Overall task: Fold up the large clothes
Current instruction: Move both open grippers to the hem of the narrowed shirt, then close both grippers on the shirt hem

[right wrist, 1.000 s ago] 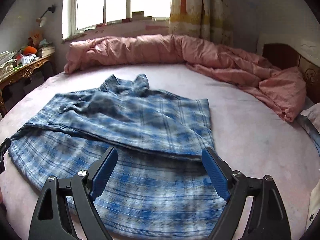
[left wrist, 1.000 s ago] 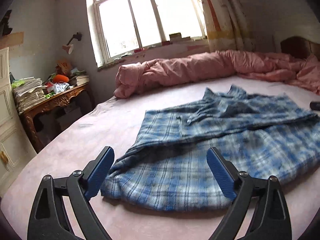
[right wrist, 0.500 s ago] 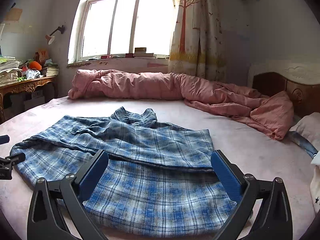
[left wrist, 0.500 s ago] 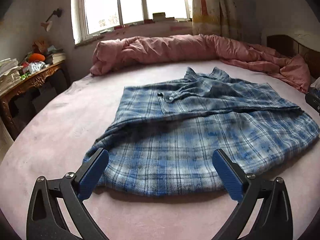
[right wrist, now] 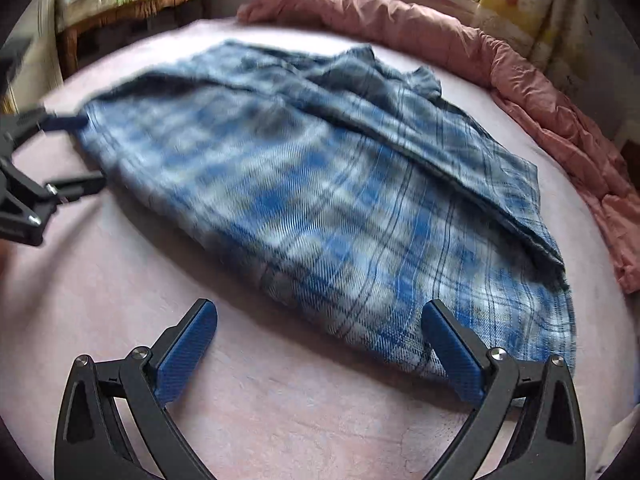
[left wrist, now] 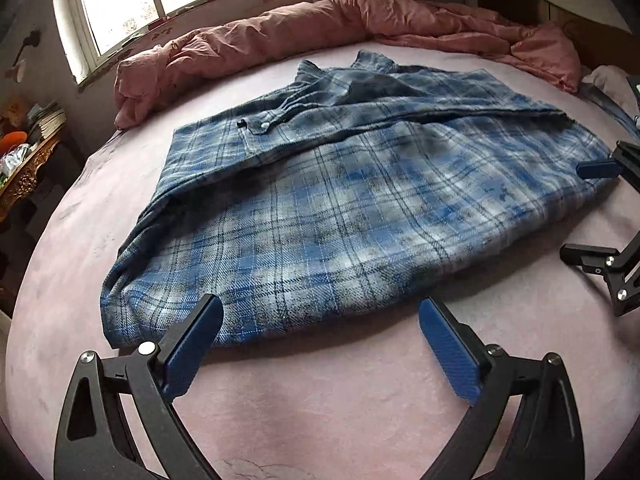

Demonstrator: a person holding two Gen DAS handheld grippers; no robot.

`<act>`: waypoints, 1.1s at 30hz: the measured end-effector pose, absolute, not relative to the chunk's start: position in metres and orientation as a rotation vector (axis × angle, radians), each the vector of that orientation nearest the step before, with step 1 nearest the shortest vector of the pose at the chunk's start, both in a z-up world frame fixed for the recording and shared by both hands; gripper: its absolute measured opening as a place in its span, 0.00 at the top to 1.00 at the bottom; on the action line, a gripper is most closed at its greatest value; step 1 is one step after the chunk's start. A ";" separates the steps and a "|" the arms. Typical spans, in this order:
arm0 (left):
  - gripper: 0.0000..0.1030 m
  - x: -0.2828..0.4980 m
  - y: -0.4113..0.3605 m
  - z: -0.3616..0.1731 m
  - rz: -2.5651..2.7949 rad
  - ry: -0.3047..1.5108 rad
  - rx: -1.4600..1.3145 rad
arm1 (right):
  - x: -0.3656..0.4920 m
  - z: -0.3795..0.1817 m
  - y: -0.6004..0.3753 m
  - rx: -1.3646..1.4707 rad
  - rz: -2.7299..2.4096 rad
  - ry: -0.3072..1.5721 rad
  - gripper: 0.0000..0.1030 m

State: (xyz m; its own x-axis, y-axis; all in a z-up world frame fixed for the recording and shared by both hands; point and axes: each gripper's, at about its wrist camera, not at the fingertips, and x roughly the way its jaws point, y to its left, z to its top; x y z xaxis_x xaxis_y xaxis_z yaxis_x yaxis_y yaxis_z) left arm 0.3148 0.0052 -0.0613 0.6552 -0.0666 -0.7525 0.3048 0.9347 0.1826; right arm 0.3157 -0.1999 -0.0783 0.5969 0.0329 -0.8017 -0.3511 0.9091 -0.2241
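Blue plaid shirt (left wrist: 340, 200) lies partly folded on pink bed (left wrist: 320, 400); left tongs (left wrist: 320, 324) and right tongs (right wrist: 320, 328) both wide, empty, at its near hem.

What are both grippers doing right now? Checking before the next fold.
Left gripper: open, holding nothing, at the plaid shirt's near hem.
Right gripper: open, holding nothing, at the shirt's near corner.
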 end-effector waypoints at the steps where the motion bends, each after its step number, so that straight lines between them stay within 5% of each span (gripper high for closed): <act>1: 0.05 0.316 0.004 -0.064 -0.209 0.843 0.315 | 0.316 -0.079 -0.198 -0.385 0.212 0.906 0.00; 16: 0.02 0.352 0.015 -0.073 0.084 0.767 0.427 | 0.337 -0.077 -0.232 -0.486 -0.237 0.809 0.01; 18: 0.34 0.356 0.024 -0.073 0.105 0.772 0.399 | 0.341 -0.077 -0.245 -0.474 -0.259 0.807 0.16; 19: 0.48 0.358 0.027 -0.074 0.119 0.778 0.391 | 0.342 -0.076 -0.253 -0.425 -0.234 0.824 0.33; 20: 0.76 0.359 0.029 -0.076 0.150 0.783 0.400 | 0.344 -0.075 -0.259 -0.389 -0.209 0.833 0.54; 21: 0.89 0.360 0.027 -0.079 0.201 0.783 0.432 | 0.343 -0.073 -0.265 -0.357 -0.197 0.839 0.63; 23: 0.96 0.355 0.019 -0.081 0.203 0.758 0.484 | 0.341 -0.072 -0.274 -0.326 -0.233 0.832 0.84; 25: 0.96 0.346 0.020 -0.072 0.200 0.695 0.468 | 0.337 -0.066 -0.277 -0.310 -0.238 0.804 0.90; 33: 0.96 0.281 0.037 -0.035 0.106 0.669 0.358 | 0.266 -0.029 -0.286 -0.196 -0.250 0.674 0.93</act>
